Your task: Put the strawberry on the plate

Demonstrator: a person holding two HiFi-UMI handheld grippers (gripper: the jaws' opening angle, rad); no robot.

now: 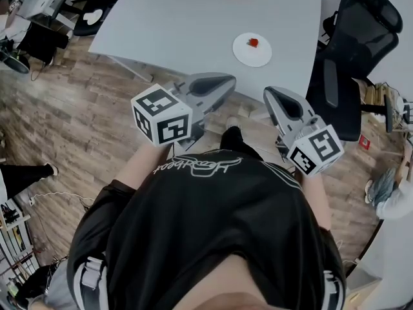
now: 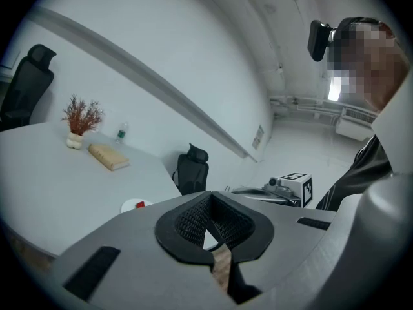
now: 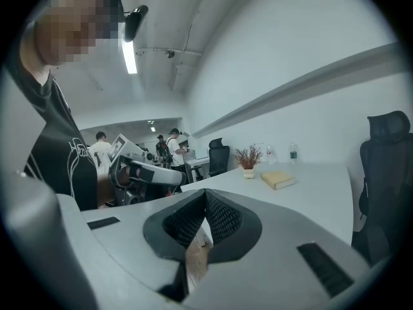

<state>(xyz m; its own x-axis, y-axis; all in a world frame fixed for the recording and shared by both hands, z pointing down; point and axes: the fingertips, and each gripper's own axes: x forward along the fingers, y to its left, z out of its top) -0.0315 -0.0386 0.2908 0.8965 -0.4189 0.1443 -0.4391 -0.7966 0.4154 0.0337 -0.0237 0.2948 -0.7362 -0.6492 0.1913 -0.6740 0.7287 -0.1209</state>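
Left gripper [image 1: 228,81], right gripper [image 1: 270,93] shut; strawberry [image 1: 253,42] on plate [image 1: 244,57] beyond fingers [image 1: 210,86].

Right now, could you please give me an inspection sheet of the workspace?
Surface: grey table, mostly bare.
Job's things: strawberry lies on the white plate.
Clutter: book, plant and bottle at the table's far end.
Grippers: left gripper and right gripper both shut, empty, held off the table near the person's body.
Cables: none on the table; a thin cord on the floor.
Surroundings: black office chair, wood floor, people in the background.
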